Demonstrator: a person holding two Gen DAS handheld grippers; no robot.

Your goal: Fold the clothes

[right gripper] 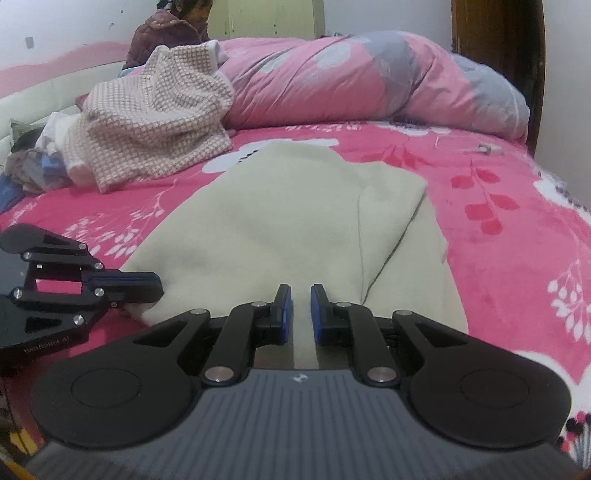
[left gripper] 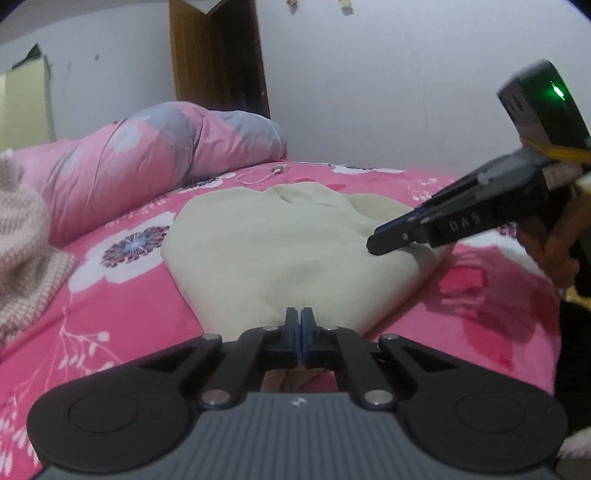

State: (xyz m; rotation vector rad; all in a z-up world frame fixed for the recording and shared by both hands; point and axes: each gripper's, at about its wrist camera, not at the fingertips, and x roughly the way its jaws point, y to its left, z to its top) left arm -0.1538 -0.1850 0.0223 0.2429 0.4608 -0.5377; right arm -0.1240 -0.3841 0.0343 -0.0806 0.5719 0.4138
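Note:
A cream garment (left gripper: 288,240) (right gripper: 280,221) lies partly folded on the pink floral bedsheet (left gripper: 110,332), one flap laid over its right side. My left gripper (left gripper: 300,314) is shut on the garment's near edge, its pads pressed together; in the right wrist view the left gripper (right gripper: 157,286) sits at the cloth's near left corner. My right gripper (right gripper: 301,295) is shut on the garment, with a strip of cream cloth running between its blue pads. The left wrist view shows the right gripper (left gripper: 376,245) at the garment's right corner, held by a hand.
A rolled pink and grey duvet (right gripper: 369,81) (left gripper: 155,155) lies along the bed's far side. A checked knit garment (right gripper: 155,110) and a pile of clothes (right gripper: 33,162) sit at the left. A white cable (left gripper: 266,173) lies beyond the garment. A person (right gripper: 166,33) sits behind the bed.

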